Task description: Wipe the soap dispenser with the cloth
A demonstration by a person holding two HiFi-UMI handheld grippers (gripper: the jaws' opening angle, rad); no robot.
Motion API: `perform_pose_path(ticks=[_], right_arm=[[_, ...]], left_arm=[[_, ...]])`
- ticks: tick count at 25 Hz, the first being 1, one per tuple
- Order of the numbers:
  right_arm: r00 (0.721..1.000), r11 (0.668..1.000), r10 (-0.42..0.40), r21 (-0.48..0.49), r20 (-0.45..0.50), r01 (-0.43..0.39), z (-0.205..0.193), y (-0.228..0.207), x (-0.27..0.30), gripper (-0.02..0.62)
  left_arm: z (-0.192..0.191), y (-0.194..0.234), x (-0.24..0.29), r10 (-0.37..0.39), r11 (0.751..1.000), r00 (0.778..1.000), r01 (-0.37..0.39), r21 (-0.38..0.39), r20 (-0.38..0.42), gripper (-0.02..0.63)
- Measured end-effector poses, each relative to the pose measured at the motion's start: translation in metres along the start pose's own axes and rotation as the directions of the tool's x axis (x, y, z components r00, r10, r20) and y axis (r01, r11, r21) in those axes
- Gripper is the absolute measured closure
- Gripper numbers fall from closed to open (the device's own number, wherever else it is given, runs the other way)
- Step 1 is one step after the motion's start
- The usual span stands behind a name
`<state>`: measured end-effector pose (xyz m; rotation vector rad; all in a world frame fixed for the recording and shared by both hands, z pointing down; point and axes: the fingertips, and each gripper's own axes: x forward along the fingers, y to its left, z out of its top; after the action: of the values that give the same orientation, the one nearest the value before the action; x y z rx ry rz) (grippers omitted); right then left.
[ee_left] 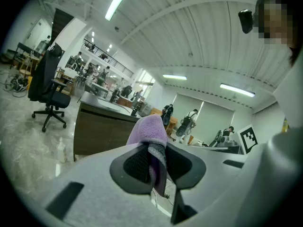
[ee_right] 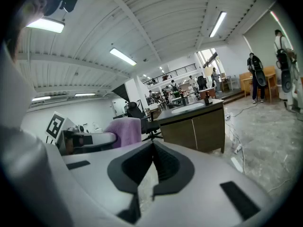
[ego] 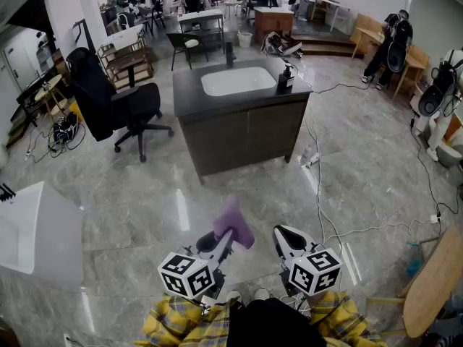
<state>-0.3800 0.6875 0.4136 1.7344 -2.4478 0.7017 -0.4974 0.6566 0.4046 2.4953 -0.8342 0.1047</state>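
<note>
Large open workshop hall, polished grey stone floor point(ego: 145, 186), a standing person point(ego: 391, 45) at upper right of the head view. At upper centre, a dark vanity counter point(ego: 239, 125) with a white basin point(ego: 239, 81). On its right corner, just beside the basin, the dark soap dispenser point(ego: 286, 76), upright, untouched and well apart from both tools. Left of the counter, a black office chair point(ego: 119, 103).

At lower centre, above plaid sleeves point(ego: 177, 322), the left gripper point(ego: 226, 237), clamped on a purple cloth point(ego: 234, 221). Pinches one fold between the dark pads and leaves the rest bunched up over the tips. Just to the right, the right gripper point(ego: 283, 236), pressed fully together on nothing and tilted slightly down toward the counter.

By the look of it, an early stage: cloth already in hand, no wiping begun. Left to do: cross the open floor to the counter and bring the cloth onto the dispenser. Then perhaps steady the bottle with the empty tool and rub down body and pump.
</note>
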Motion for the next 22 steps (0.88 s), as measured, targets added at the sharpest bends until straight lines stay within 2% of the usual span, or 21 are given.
perform_pose_path(ticks=[8,14,22], right_arm=[[1.0,1.0,-0.002,0.006,-0.019,0.002,-0.006,0.007,0.013,0.591],[1.0,0.997,0.004,0.082,0.025,-0.006,0.0,0.016,0.027,0.589],[1.0,1.0,-0.013,-0.002,0.005,0.013,-0.01,0.052,0.041,0.589]], left_arm=[[-0.005,0.017,-0.006,0.002,1.0,1.0,-0.002,-0.022,-0.015,0.541],[-0.002,0.033,-0.016,-0.001,1.0,1.0,0.001,-0.023,-0.016,0.541],[-0.001,0.056,-0.036,-0.017,0.999,1.0,0.017,-0.03,-0.005,0.541]])
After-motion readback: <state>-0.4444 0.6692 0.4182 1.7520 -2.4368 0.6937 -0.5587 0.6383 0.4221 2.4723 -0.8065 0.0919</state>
